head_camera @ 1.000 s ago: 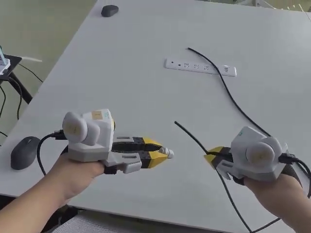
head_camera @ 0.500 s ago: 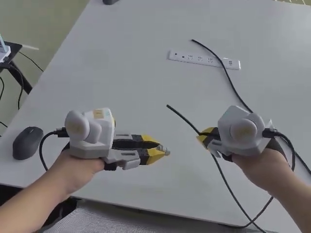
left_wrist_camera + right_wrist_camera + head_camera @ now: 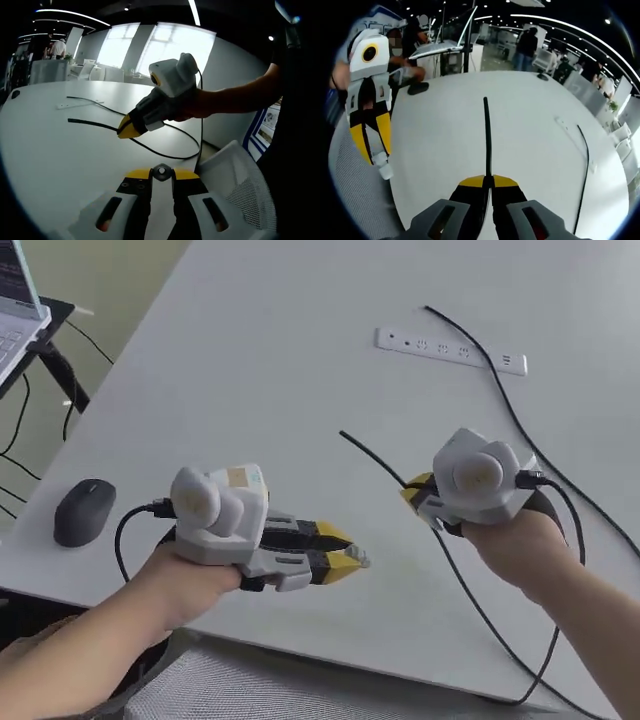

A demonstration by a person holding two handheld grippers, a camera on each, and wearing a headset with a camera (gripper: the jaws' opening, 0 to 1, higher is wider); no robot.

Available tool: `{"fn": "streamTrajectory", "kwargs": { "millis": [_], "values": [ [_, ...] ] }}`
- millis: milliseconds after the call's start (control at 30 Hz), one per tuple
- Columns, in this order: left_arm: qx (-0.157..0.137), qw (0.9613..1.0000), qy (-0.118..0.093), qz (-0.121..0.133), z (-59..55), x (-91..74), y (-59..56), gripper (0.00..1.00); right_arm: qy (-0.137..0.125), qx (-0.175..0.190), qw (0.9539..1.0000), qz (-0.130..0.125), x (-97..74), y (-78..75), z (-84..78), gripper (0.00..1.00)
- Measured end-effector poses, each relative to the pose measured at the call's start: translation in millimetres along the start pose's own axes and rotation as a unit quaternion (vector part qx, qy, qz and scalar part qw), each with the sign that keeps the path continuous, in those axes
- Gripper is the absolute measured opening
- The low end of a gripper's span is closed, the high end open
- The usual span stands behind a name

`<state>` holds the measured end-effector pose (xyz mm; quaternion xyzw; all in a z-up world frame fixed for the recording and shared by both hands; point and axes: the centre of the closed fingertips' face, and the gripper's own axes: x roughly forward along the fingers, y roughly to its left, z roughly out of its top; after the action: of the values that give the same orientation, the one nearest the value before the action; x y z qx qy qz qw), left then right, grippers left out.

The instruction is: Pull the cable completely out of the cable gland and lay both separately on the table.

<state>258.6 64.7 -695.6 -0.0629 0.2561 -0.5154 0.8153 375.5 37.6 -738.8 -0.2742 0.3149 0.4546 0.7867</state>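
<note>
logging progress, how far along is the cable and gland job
Done: the cable looks free of the cable gland, its end bare. In hand: the left gripper grips the gland, the right gripper the cable. Left: lay both on the table, apart.

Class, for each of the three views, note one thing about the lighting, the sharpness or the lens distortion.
Head view: soft, even light, only faint shadows on the table, everything sharp. Left gripper view: the fisheye curves the table edge, and the windows glare white behind the right tool. Right gripper view: the same curving, the ceiling lights bow into arcs, and the cable at the centre is sharp and straight.
</note>
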Motion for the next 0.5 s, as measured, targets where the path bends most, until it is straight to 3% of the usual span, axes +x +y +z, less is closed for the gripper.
{"fn": "streamTrajectory", "kwargs": {
  "millis": [233,300,400,500],
  "values": [
    [-0.021,0.9997,0.006,0.004,-23.5,-3.7,13.7,0.15,0.015,-0.041,0.9986,0.028,31.4,22.0,4.1,0.00],
    [-0.022,0.9997,0.008,0.007,-29.6,-4.1,19.7,0.15,0.013,-0.073,0.9964,0.041,38.0,31.2,7.7,0.00],
    [-0.032,0.9994,0.006,0.015,-37.9,-5.4,31.7,0.15,0.025,-0.088,0.9943,0.056,46.7,42.6,4.7,0.00],
    [-0.035,0.9989,0.013,0.030,-47.0,-6.3,43.3,0.15,0.030,-0.080,0.9942,0.066,56.3,48.7,0.5,0.00]
  ]
}}
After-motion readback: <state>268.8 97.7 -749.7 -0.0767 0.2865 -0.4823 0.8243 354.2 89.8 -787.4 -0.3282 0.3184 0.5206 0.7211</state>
